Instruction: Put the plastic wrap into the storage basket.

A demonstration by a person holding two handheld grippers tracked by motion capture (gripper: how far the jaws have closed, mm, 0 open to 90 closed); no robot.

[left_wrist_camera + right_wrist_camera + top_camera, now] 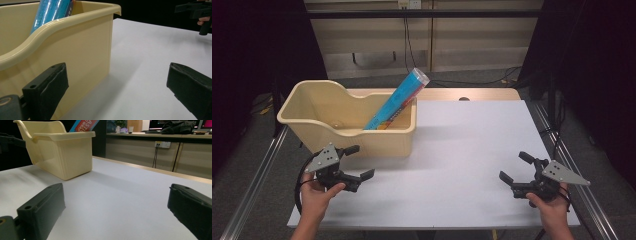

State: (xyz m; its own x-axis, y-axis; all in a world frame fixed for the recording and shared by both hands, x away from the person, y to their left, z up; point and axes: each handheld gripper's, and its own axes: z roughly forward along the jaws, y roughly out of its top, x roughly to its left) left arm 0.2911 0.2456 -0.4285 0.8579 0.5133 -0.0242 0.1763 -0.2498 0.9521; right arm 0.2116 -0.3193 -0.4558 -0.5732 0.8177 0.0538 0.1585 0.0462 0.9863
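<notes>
The left gripper [360, 161] sits at the near left of the surface [472, 150], held in the person's left hand [318, 195]. Its jaws are spread wide and hold nothing. In the left gripper view the gripper [117, 82] looks past the near corner of the bin [82, 50]; its left jaw lies just beside the bin's front wall, and whether it touches cannot be told.

The right gripper [516, 166] is at the near right of the surface, well apart from the left one, held in the right hand [553, 210]. Its jaws are also wide apart and empty, pointing left across the bare white sheet. In the right gripper view the gripper [116, 202] faces open surface, with the bin [62, 155] farther off at the upper left.

The cream plastic bin [387, 137] stands on the far left part of the surface, its near wall dipping low in a curve. A blue roll [399, 98] leans inside it, lower end on the bin's floor, upper end tilted up and out over the right rear rim. The roll [51, 12] shows behind the curved rim in the left gripper view, and its red-and-white label end [85, 125] pokes above the bin in the right gripper view.

Beyond the surface, cables [472, 80] lie on the floor before a low wall.
</notes>
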